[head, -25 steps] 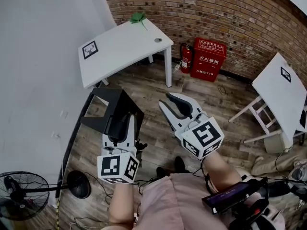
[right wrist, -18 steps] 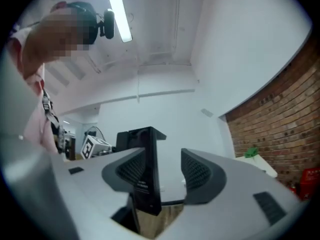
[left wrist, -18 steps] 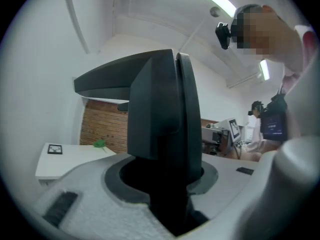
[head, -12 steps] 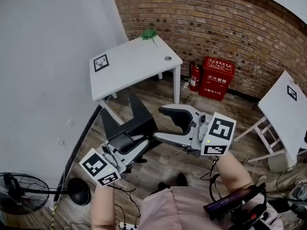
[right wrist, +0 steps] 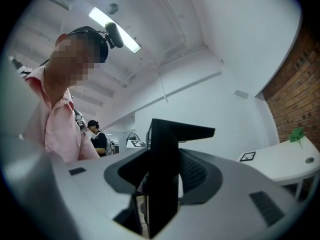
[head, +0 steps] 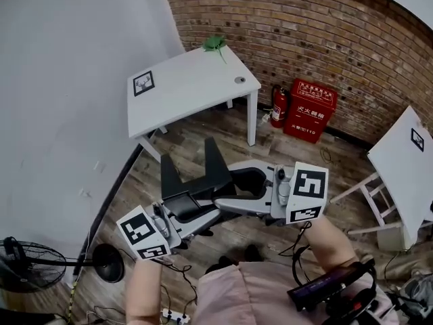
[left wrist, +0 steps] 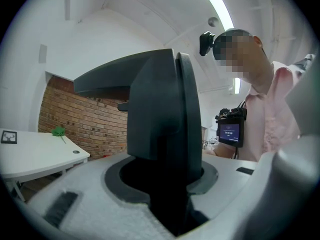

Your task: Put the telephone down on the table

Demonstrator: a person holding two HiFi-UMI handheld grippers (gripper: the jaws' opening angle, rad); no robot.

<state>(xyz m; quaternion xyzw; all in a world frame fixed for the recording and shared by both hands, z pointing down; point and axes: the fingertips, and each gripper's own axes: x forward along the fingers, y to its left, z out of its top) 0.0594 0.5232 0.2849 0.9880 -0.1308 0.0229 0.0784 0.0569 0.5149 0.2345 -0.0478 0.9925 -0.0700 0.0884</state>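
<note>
The left gripper (head: 195,213) has its jaws clamped on the black telephone (head: 191,176), held over the floor (head: 203,124), well apart from the white desk (head: 189,87). The right gripper (head: 233,193) has just been closing its jaws, which stand loosely around the telephone.

Ahead of us a tabletop (head: 193,90) stands in the corner where the brick wall (head: 304,26) begins. On it, a leafy sprig (head: 215,43) lies at the far corner, a square marker (head: 142,83) near the left edge and a small round piece (head: 239,80) near the right. To its right, against the bricks, a fire extinguisher (head: 279,107) stands just left of a fire-equipment box (head: 312,101). A second tabletop (head: 402,161) lies far right. The telephone (head: 215,171) is nearer us, over the floor (head: 196,137), apart from both. A fan (head: 24,269) stands at our lower left.
</note>
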